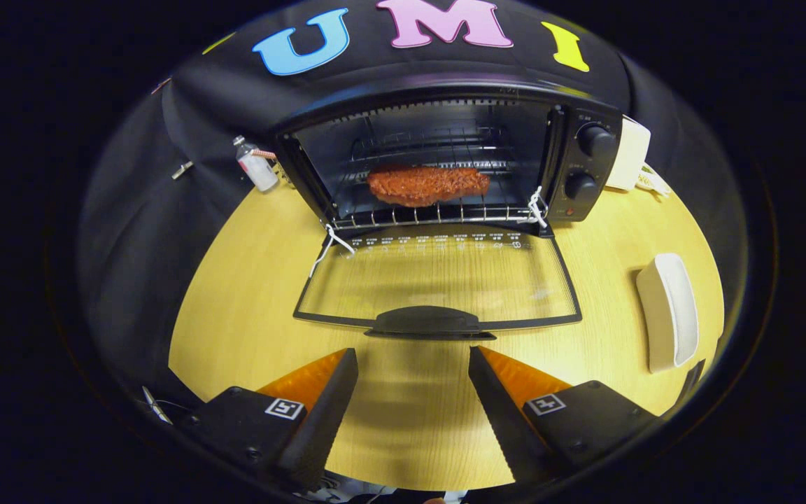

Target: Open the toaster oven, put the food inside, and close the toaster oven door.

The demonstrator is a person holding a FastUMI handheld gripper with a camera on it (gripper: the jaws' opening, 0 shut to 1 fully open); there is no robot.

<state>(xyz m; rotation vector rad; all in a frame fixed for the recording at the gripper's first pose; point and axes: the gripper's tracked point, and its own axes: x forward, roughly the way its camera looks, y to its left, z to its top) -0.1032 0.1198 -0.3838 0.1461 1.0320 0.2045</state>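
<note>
Gripper view looks over the pale yellow wood-grain surface (249, 329) toward the black toaster oven (445, 161) with two round knobs; its glass door (438, 283) lies folded flat, the dark curved handle (431, 323) just ahead of the gripper (413, 364); the jaws stand released and wide apart, grasping nothing; the reddish-brown slab of food (427, 185) already rests on the wire rack (438, 213) inside; a white oblong dish (669, 311) sits well apart to the right; the closing step probably remains, best done by catching the handle from beneath its middle and lifting evenly, so the door swings up without twisting.
</note>
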